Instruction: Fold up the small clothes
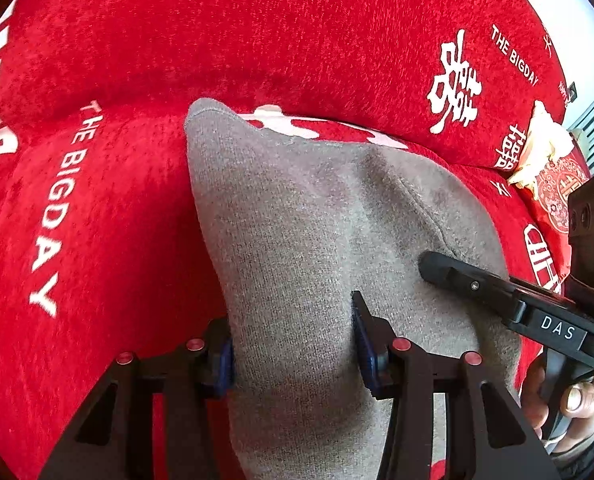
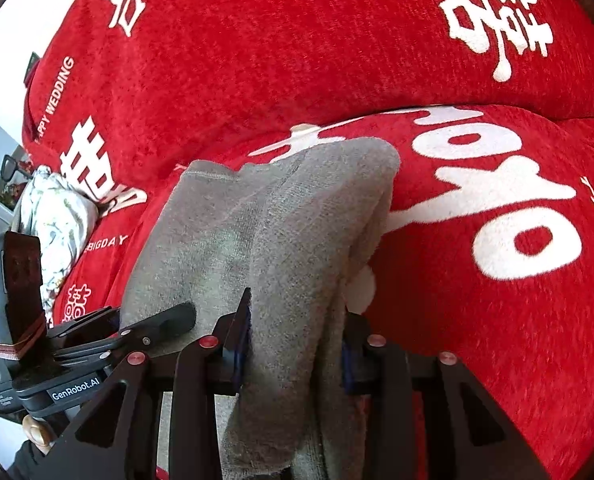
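While the grey knit garment point(image 1: 297, 240) was bunched between both tools, each gripper was seen clamped on its near end, roughly half open with a thick wad of cloth filling the gap. In the left gripper point(image 1: 293, 354) the fabric was pressed by the blue pads on both sides, and ahead of the jaws it ran out across the red sofa cover point(image 1: 117, 220). In the right gripper point(image 2: 293, 354) a doubled-over bundle was pinched the same way, with the far end draped forward of the jaws and a bit of white showing just right of the fold.

The step was judged to be carrying the gripped edge over for a fold. For that to go well, both ends would probably need to be kept level and moved together so the cloth wasn't twisted, and the grip shouldn't be loosened until the edge was laid flat beyond the jaws. Some slack looked worth pulling out first, since the knit was rumpled between the two grips.

Writing that could be read: "THE BIGDAY" and "HAPPY WEDDING" printed in white on the cover, along with big white Chinese double-happiness characters. "DAS" was read on the right tool's side as caught in the left view, and "GenRobot.AI" on the left tool in the right view.
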